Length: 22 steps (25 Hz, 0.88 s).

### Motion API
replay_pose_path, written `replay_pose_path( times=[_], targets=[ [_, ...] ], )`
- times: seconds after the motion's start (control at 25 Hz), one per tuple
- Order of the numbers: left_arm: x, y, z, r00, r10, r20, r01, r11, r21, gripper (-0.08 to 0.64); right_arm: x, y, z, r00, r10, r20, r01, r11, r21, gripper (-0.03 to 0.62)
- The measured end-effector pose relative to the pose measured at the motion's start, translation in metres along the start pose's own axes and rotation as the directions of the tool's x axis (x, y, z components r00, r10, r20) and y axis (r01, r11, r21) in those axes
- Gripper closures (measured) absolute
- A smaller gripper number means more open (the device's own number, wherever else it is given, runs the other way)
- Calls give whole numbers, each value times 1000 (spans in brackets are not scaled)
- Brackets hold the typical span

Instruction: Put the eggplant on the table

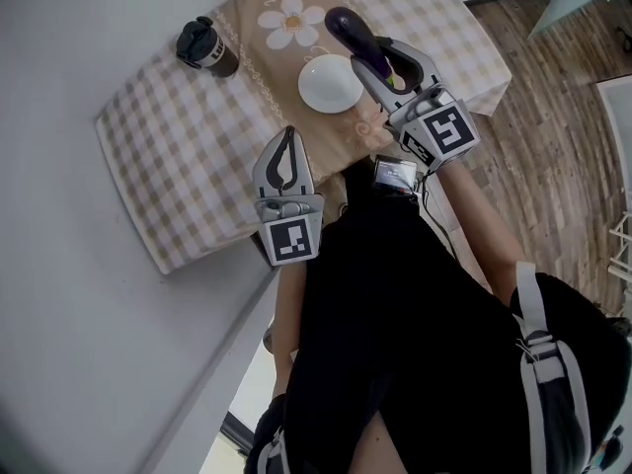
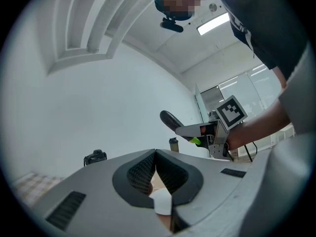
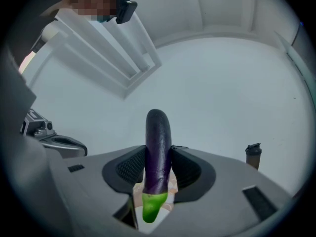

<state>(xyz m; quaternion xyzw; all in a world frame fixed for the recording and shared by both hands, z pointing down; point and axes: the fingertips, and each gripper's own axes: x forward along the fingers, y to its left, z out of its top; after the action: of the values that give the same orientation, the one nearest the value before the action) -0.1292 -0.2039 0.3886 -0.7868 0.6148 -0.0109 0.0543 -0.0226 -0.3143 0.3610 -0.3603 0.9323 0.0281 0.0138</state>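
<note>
Where the checked cloth [image 1: 188,146] reaches its far left corner, a dark lidded cup [image 1: 204,45] stands upright on it, well apart from everything else. A printed flower [image 1: 293,20] marks the cloth's far edge.

Left gripper [image 1: 287,134]: held over the near part of the cloth, pointing across it. Its own view shows the left gripper [image 2: 155,154] with both ribbed pads pressed together at the tips and nothing between them. The dark cup [image 2: 95,157] sits low at the left of that view.

A white plate [image 1: 331,84] lies on the cloth just right of centre; nothing is visible on it.

Eggplant [image 1: 354,36]: clamped in the right gripper [image 1: 375,55]. It lies along the jaws, with the purple end projecting past the tips and the green stem back toward the grip. From above it overlaps the plate's far right rim. Whether it touches the plate cannot be told from that view.

The right gripper's own view confirms the hold. Both pads of the right gripper [image 3: 158,154] bear on the sides of the eggplant [image 3: 158,147]. Its purple end shows against the pale wall, clear of any surface.

Right of the cloth, wooden floor [image 1: 553,117] is visible.
</note>
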Motion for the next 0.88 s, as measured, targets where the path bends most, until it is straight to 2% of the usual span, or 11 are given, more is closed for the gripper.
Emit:
replay_pose_path(
  times=[0.4, 0.88],
  targets=[
    [6, 3, -18, 1000, -8, -24, 8, 1000, -17, 571, 21, -4, -45, 993, 16, -114, -16, 1000, -4, 422],
    [10, 10, -30, 999, 0, -49, -2, 1000, -28, 571, 38, -4, -100, 970, 40, -240, -36, 999, 24, 422]
  ],
)
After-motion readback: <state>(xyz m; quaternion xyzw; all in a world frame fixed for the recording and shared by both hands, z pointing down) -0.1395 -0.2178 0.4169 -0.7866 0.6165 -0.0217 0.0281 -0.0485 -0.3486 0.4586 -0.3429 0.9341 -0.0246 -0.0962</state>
